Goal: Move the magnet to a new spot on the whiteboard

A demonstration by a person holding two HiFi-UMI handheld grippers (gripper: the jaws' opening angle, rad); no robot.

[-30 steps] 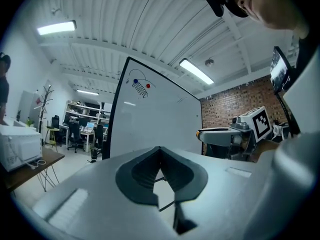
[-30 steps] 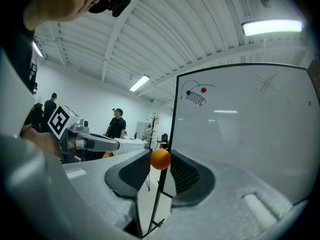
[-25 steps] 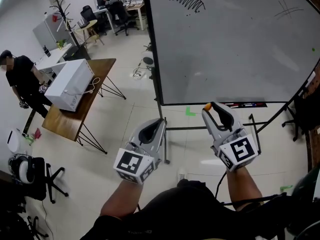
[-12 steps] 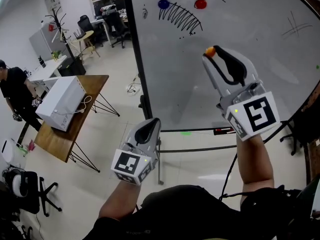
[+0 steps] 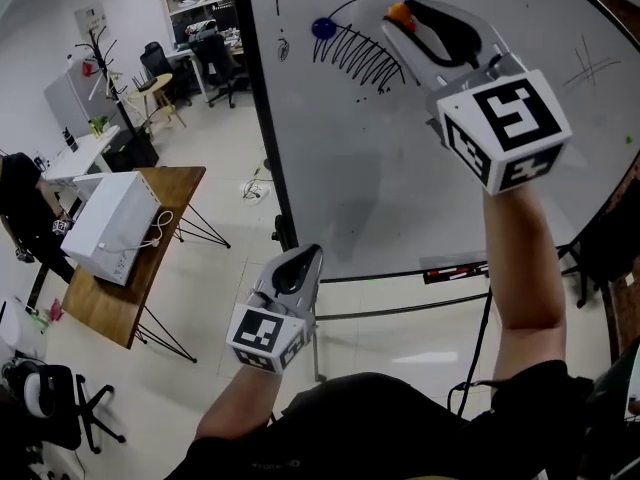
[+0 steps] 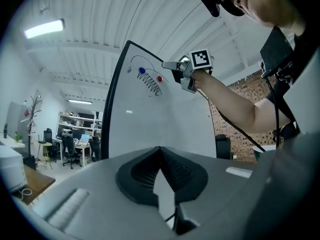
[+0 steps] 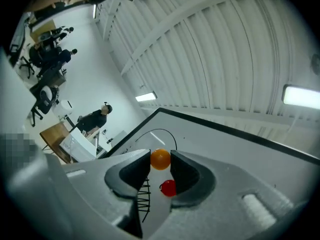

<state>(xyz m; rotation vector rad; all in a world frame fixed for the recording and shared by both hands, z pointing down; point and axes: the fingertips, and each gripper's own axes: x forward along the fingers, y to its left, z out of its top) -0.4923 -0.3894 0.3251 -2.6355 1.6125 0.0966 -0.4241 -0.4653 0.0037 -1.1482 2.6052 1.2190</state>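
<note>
Right gripper view has the right claw (image 7: 160, 160) clamped on the orange magnet (image 7: 160, 159), pinched right at the tips of its jaws. Just below those tips, seen through the gap, a red magnet (image 7: 168, 187) sits on the whiteboard (image 7: 225, 149), next to some black scribble lines (image 7: 144, 194). From the head view that claw is raised high in front of the board, and a blue magnet (image 5: 323, 28) is stuck off to the claw's left, past the scribble. The left claw (image 5: 303, 258) hangs low, well apart from the magnets, jaws squeezed together with nothing between them.
</note>
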